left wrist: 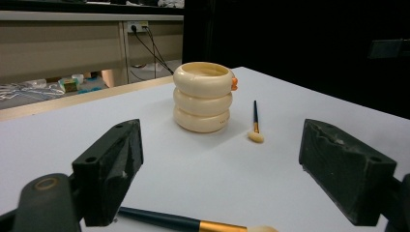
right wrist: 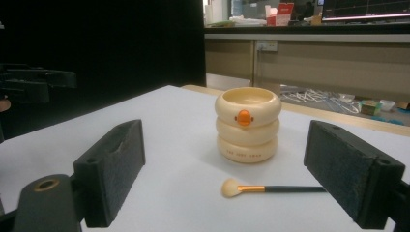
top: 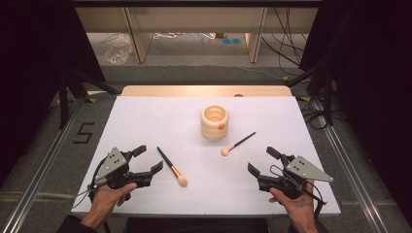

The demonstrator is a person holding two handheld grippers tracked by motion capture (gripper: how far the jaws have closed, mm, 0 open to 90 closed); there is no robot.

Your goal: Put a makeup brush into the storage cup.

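A white surface (top: 145,121) stands on a grey floor (top: 194,73). Beyond the surface, a pale wooden bench (top: 194,19) crosses the room, cables (top: 286,48) trailing beneath it. Black curtains (top: 29,58) hang either side of the surface.

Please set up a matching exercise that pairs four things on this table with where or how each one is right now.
Things:
1. cream holder
2. larger brush
3. smaller brush
4. right gripper

Places or states:
A. lies flat just right of the left gripper, bristles toward the person
B. held at the table's near right, jaws wide apart, nothing between them
C. stands upright at mid-table, with an orange knob on its side
D. lies flat just right of the holder, bristles toward the person

Pairs: 1-C, 2-A, 3-D, 4-B
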